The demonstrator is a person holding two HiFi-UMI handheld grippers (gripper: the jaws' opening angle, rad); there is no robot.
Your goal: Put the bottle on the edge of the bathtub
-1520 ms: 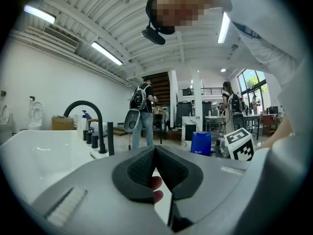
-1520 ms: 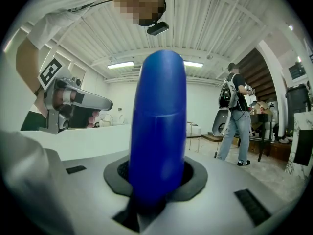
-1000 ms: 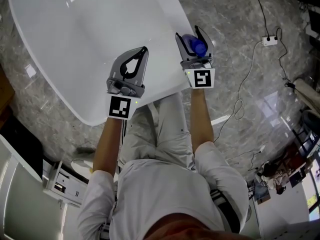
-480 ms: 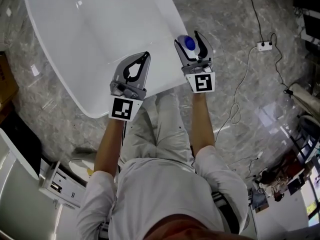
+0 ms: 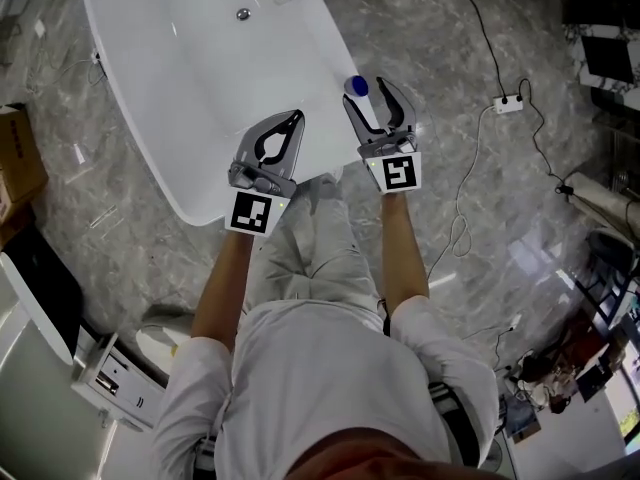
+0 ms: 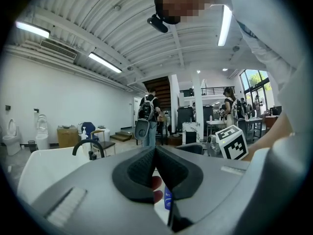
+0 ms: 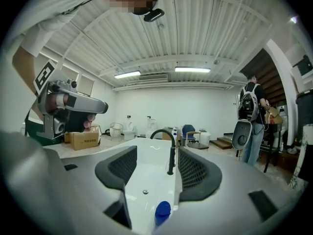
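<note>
The bottle point(image 5: 356, 86), white with a blue cap, stands upright on the right rim of the white bathtub point(image 5: 190, 108). My right gripper point(image 5: 368, 94) hovers open above it. Its jaws have just been closing a little, and no pad touches the bottle. In the right gripper view the blue cap point(image 7: 163, 210) shows low down, below the gap between the jaws. My left gripper point(image 5: 292, 118) is shut and empty over the tub's near end. In the left gripper view its pads meet at the tips point(image 6: 156, 149).
A black faucet point(image 7: 170, 151) stands at the tub's far end, above the drain point(image 5: 243, 14). A power strip point(image 5: 508, 102) and its cable lie on the marble floor to the right. A cardboard box point(image 5: 18, 158) sits at the left. People stand in the background point(image 6: 148, 115).
Both grippers have risen. The bottle was between the right jaws. It now stands free on the tub rim below them. The left gripper stayed shut.
</note>
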